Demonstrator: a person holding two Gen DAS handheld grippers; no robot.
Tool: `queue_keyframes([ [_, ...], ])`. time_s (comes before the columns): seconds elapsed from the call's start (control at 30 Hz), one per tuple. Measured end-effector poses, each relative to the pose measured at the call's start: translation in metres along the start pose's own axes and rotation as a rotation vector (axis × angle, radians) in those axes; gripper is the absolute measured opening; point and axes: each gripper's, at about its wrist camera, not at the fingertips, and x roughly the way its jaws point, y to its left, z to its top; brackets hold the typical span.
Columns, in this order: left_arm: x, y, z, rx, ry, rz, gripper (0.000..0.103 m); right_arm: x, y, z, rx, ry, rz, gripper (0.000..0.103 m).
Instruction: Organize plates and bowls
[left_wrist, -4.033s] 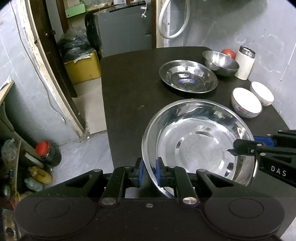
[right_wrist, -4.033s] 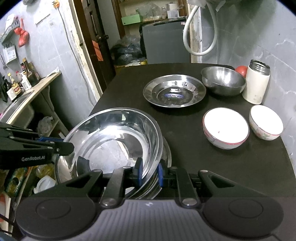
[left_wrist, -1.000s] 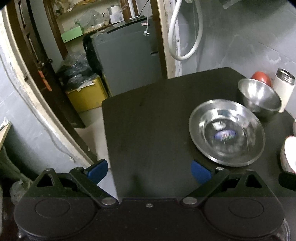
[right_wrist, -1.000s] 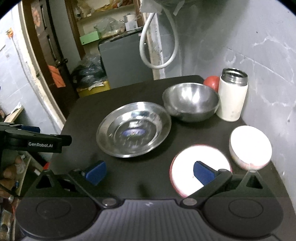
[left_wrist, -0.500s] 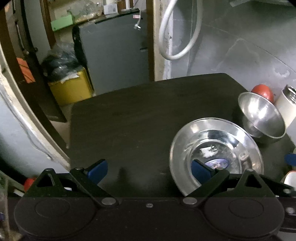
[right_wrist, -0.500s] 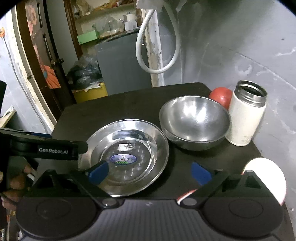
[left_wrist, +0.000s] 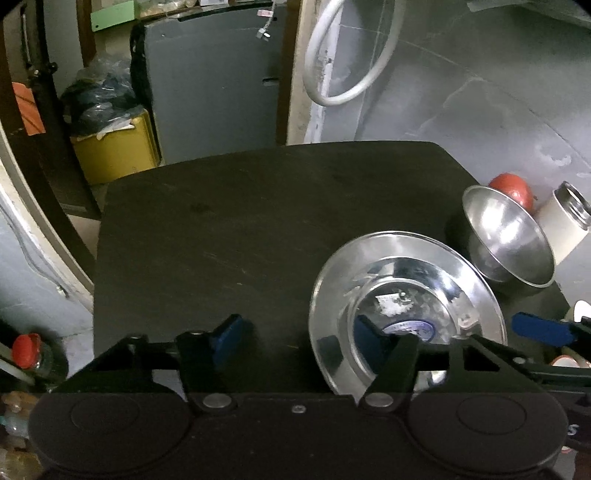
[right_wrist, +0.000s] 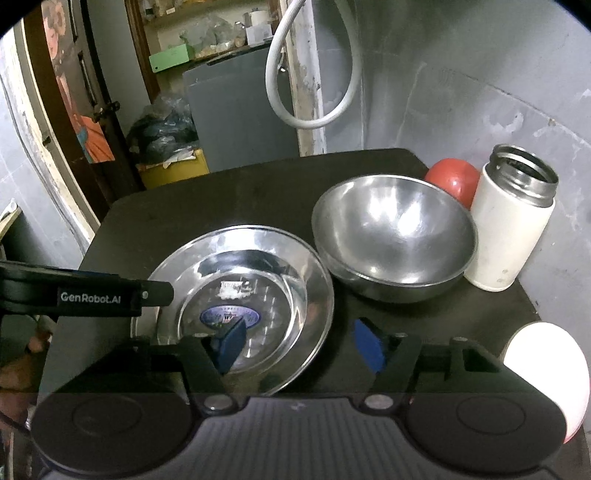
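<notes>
Both tools spread wide, empty: left tool (left_wrist: 293, 334), right tool (right_wrist: 301, 341). Steel plate (right_wrist: 240, 306) mid-bench: light, stiff, slick. Pinch your pads across rim.

Open hand-held gripper (left_wrist: 297, 338) beside steel plate (left_wrist: 406, 317)

"GenRobot.AI" in white print on the left hand-held gripper (right_wrist: 147, 295), seen from the right wrist. Blue sticker in the steel plate (right_wrist: 240, 306): print too blurred to read. No other legible text.

We see a glossy metal plate (right_wrist: 236, 295) and bowl (right_wrist: 393, 236) on a matt dark worktop (left_wrist: 240, 229); the flask (right_wrist: 511, 236) is smooth white, metal-rimmed.
</notes>
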Motion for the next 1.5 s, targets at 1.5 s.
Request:
queue_keyframes([
  [1.5,-0.119,-0.011,-0.062,-0.027,-0.098,-0.032,0.022,-0.096,0.010,-0.034,-0.011,-0.081,0.118,0.025],
])
